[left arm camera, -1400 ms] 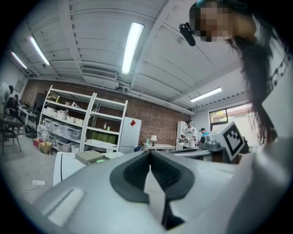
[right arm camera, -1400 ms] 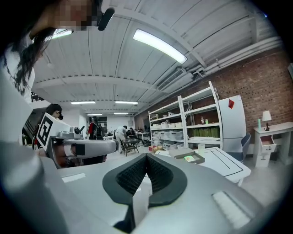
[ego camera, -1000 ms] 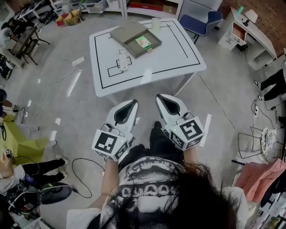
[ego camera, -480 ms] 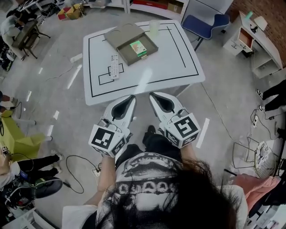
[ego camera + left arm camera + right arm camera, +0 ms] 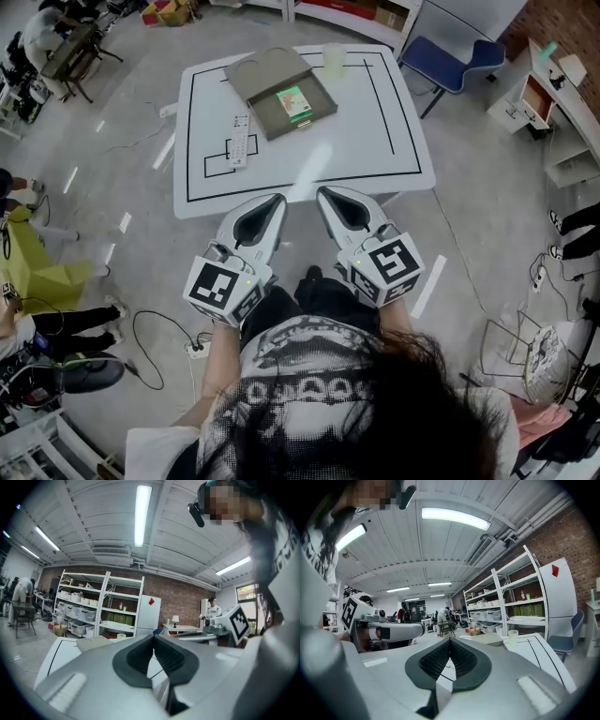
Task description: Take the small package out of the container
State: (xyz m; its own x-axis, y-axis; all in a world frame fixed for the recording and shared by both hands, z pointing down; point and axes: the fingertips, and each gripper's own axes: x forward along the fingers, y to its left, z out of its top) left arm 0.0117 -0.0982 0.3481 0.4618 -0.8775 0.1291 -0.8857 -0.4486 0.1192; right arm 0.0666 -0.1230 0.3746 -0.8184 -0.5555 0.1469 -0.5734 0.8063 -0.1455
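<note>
An open khaki container [image 5: 281, 81] lies at the far side of the white table [image 5: 375, 141]. Inside it rests the small green and white package [image 5: 293, 101]. My left gripper [image 5: 277, 199] and right gripper [image 5: 324, 193] are held side by side in front of the person's body, their tips at the table's near edge, well short of the container. Both are shut with nothing between the pads. In the left gripper view the left gripper [image 5: 153, 637] points toward the container [image 5: 98, 642]. In the right gripper view the right gripper [image 5: 450, 640] points toward the container [image 5: 490, 639].
A white remote [image 5: 240, 139] lies left of the container and a pale cup [image 5: 334, 58] stands at the far edge. A blue chair [image 5: 459, 58] stands behind the table's right corner. Cables [image 5: 155, 337] and seated people [image 5: 37, 323] are at the left.
The person has come closer to the table, so the gripper tips now reach its near edge. Both grippers stay shut and side by side.
</note>
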